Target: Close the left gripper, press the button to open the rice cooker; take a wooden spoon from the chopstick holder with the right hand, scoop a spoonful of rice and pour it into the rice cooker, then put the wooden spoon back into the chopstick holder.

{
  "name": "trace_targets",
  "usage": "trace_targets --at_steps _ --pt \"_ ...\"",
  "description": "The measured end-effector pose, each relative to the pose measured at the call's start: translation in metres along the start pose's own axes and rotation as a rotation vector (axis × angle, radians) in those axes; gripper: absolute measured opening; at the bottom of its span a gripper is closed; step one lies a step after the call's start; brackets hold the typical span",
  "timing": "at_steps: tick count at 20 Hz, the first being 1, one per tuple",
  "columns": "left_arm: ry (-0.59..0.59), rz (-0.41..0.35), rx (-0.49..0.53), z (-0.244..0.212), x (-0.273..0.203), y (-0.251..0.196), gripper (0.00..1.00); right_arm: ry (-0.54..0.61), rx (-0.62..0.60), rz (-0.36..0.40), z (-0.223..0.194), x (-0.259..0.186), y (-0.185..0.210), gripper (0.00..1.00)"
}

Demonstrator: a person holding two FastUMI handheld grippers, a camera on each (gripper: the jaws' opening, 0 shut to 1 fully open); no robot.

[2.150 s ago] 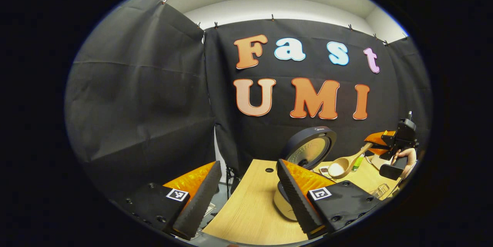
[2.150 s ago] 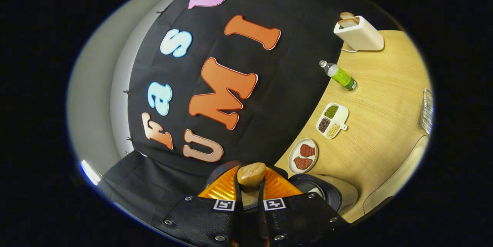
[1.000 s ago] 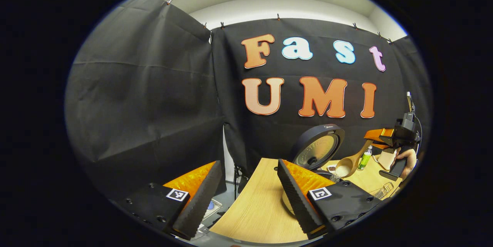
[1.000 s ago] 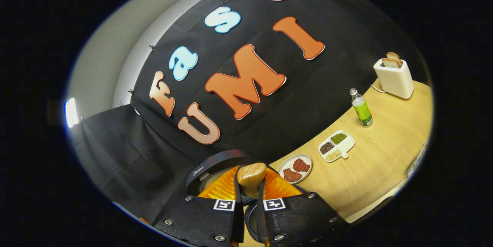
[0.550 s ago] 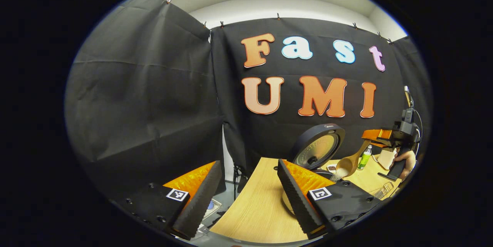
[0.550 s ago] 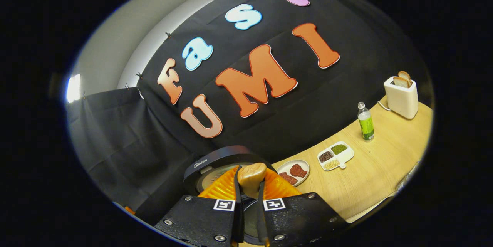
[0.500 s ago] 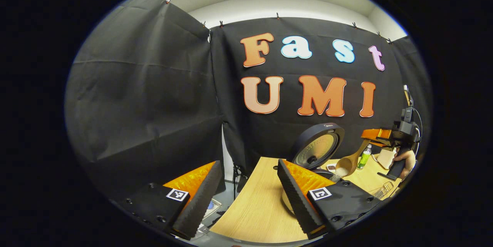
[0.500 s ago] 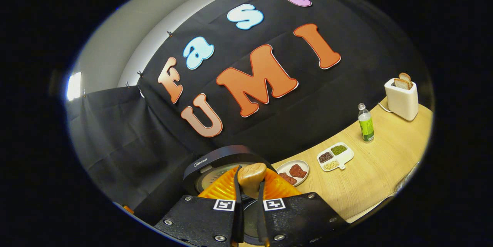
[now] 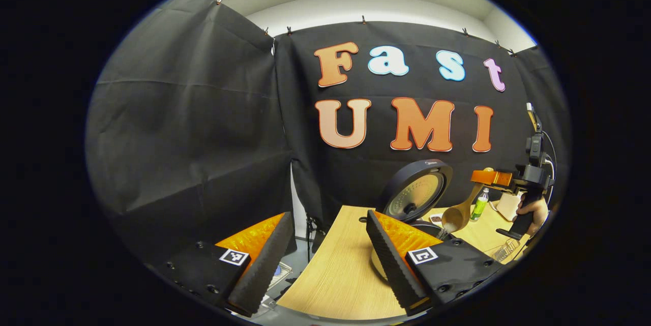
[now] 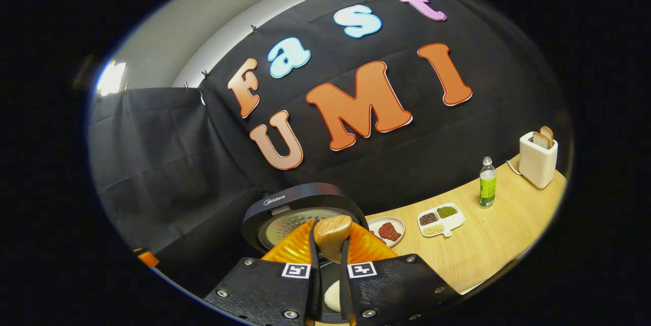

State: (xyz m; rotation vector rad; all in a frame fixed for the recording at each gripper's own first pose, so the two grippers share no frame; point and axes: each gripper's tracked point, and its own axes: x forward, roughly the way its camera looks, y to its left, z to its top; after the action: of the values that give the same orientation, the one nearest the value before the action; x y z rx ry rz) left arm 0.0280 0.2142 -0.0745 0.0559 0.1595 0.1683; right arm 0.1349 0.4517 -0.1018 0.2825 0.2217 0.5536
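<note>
mostly the rice cooker (image 10: 305, 204) pot hides behind the right hand-held gripper (image 10: 328, 285).

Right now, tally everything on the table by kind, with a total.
Appliances: 2, rice cooker and toaster
Food dishes: 2, round plate and divided tray
Bottles: 1, green bottle
Total: 5

Pale wood-grain counter (image 10: 488, 244), dark navy rice cooker (image 10: 300, 199) lid, light tan wooden spoon (image 9: 457, 216), white toaster (image 10: 538, 160), green-labelled bottle (image 10: 487, 177), white plate (image 10: 394, 223) holding reddish-brown pieces.
</note>
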Motion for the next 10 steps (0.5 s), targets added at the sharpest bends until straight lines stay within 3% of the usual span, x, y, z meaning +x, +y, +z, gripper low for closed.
trace_targets --at_steps 10 --pt "0.005 0.010 0.008 -0.001 0.000 0.002 0.94 0.015 -0.212 0.061 -0.023 0.004 0.028 0.12"
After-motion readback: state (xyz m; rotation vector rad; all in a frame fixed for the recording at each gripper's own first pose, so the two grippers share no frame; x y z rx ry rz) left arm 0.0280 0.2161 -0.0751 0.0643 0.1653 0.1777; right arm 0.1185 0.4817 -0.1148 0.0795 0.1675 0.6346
